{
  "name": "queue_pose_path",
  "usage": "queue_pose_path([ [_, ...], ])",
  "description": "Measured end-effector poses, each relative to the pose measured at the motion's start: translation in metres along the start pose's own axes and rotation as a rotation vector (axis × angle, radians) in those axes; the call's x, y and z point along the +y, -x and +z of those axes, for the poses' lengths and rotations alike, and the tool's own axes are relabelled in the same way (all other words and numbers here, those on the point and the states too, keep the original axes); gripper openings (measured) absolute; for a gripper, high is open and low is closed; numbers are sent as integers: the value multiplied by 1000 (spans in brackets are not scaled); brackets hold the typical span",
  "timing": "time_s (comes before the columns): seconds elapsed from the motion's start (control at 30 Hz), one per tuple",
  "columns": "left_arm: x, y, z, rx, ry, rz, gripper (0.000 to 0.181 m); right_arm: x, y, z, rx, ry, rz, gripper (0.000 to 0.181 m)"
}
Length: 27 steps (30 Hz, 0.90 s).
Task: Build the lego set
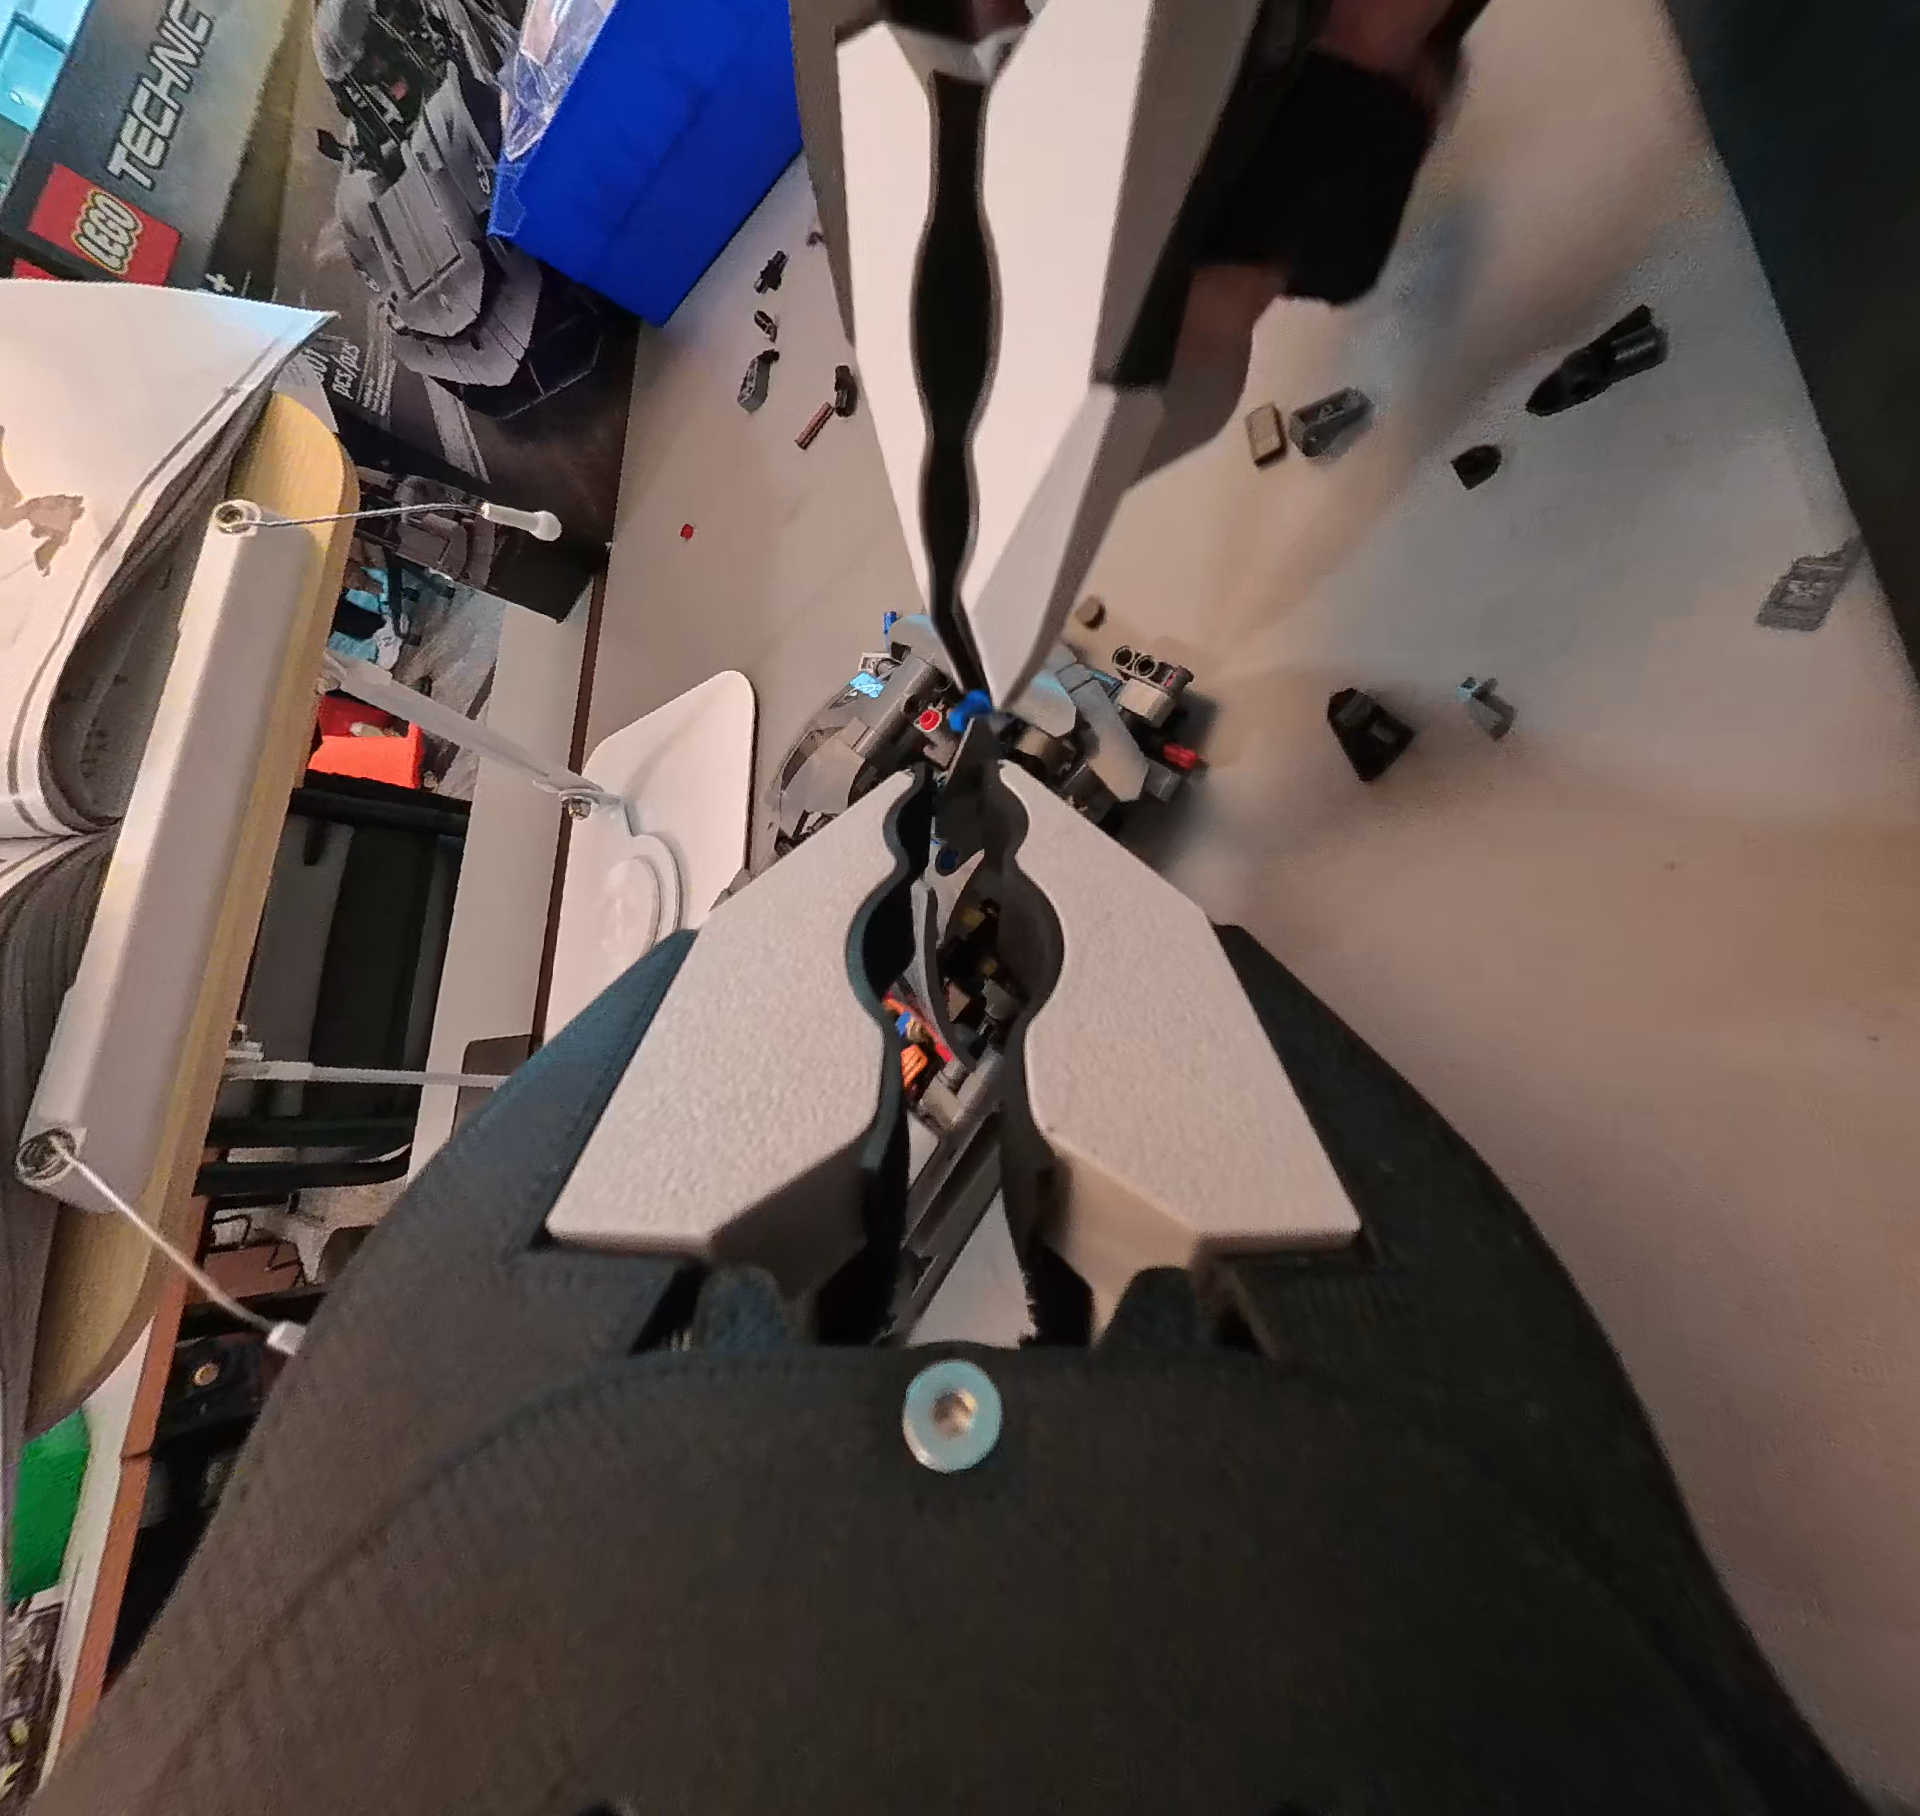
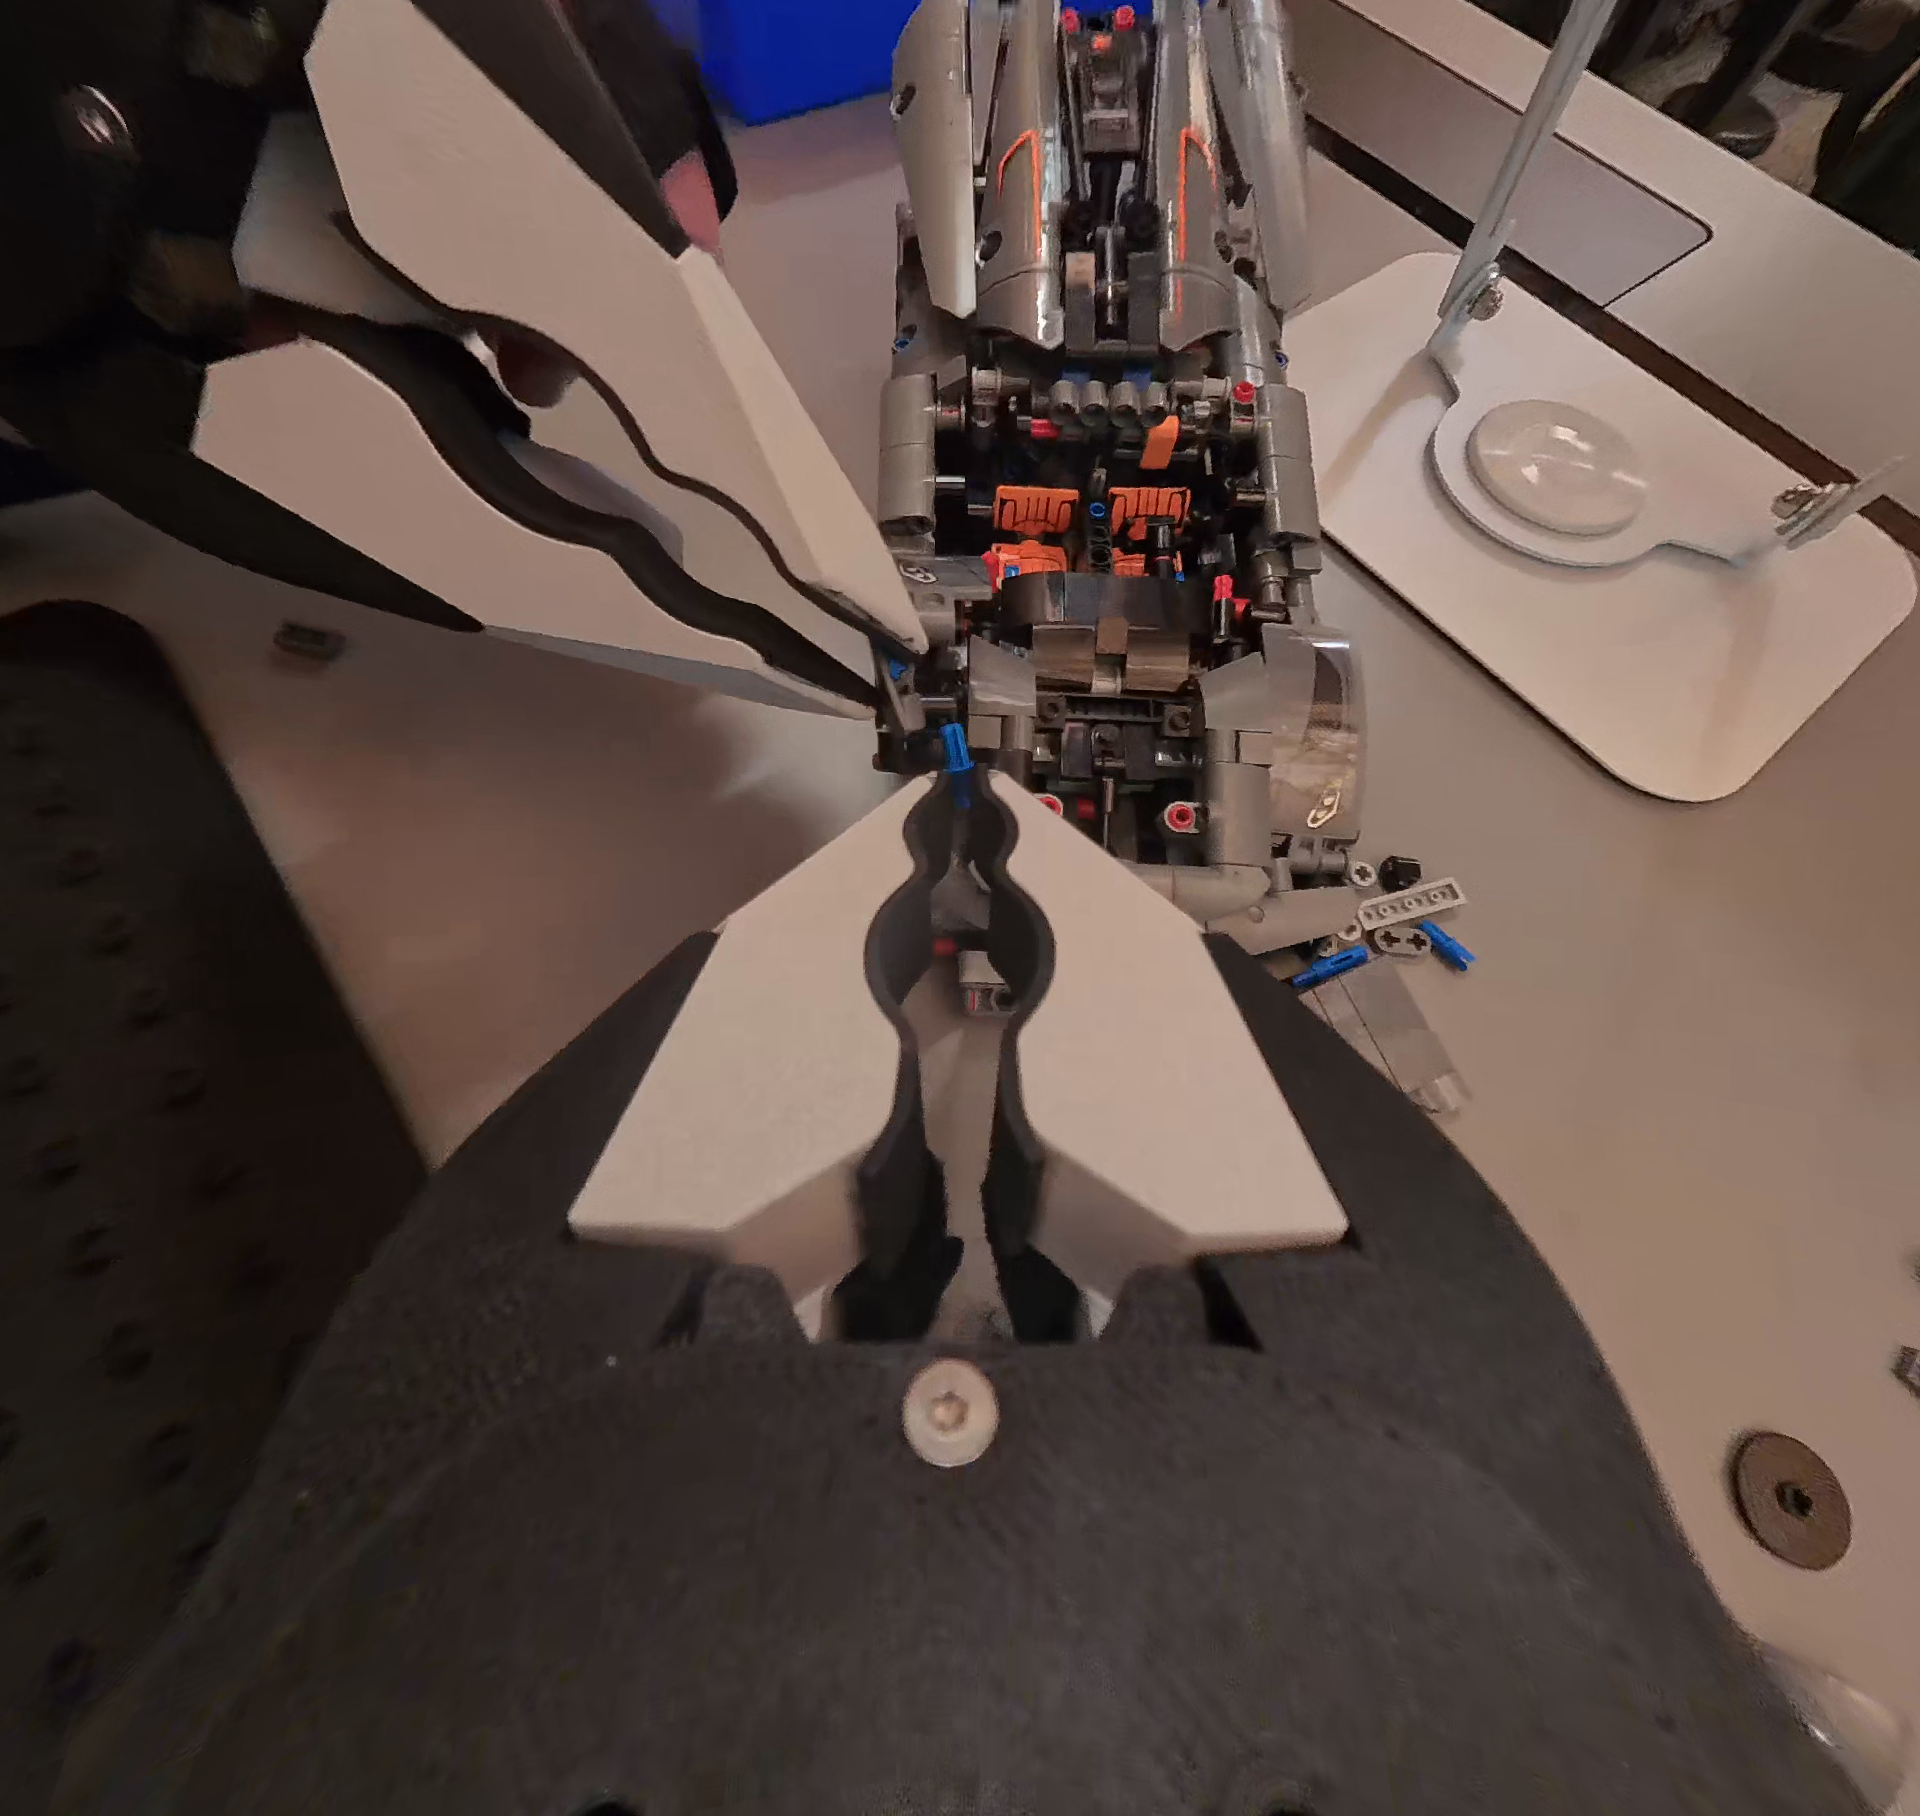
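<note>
A grey Lego car model [image 2: 1122,332] with orange seats lies on the white table [image 2: 1558,1143]; the left wrist view shows it too [image 1: 1091,727]. My left gripper [image 1: 961,779] is shut on a black part at the car's near corner. It enters the right wrist view from the left [image 2: 899,680]. My right gripper [image 2: 956,795] is shut on a small blue pin [image 2: 954,753], whose tip is at that same corner. In the left wrist view the right gripper [image 1: 982,691] comes down from the top with the blue pin [image 1: 971,708] at its tips.
A blue bin [image 1: 665,104] and the set's box [image 1: 312,208] stand at the table's far side, beside an open instruction booklet [image 1: 104,519]. Loose small pieces [image 1: 1330,421] lie scattered, several beside the car [image 2: 1392,925]. A white stand base [image 2: 1610,540] sits right of the car. Less than 4 cm separates the two grippers' tips. The white stand base [image 2: 1610,540] is about equally far from each gripper, around 25 cm. It is also in sight in the left wrist view [image 1: 649,848].
</note>
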<state>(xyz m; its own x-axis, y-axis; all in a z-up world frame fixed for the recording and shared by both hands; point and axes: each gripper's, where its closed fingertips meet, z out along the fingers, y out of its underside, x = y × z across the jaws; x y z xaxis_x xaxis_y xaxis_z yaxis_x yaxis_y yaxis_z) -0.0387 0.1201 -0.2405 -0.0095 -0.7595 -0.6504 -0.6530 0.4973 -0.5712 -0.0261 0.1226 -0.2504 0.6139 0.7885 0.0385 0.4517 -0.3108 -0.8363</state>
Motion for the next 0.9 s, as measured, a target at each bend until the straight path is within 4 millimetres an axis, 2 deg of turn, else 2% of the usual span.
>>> queue_pose_path([
  [0.07, 1, 1, -3, 4, -3, -5, 6, 8, -15, -10, 6, 24, -1, 0],
  [0.23, 3, 0, -9, 34, -10, -16, 6, 50, -85, -46, 78, 144, 12, 1],
  [0.37, 3, 0, -9, 43, -20, -25, 6, 81, -120, -56, 85, 278, 9, 1],
  [0.47, 3, 2, -10, 39, -23, -36, 6, 103, -131, -53, 61, 391, 7, 1],
  [0.6, 5, 2, -11, 49, -20, -39, 6, 124, -128, -46, -5, 491, 5, 0],
  [0.9, 11, 1, -14, 73, -12, -44, 5, 123, -127, -44, -35, 452, 20, 1],
])
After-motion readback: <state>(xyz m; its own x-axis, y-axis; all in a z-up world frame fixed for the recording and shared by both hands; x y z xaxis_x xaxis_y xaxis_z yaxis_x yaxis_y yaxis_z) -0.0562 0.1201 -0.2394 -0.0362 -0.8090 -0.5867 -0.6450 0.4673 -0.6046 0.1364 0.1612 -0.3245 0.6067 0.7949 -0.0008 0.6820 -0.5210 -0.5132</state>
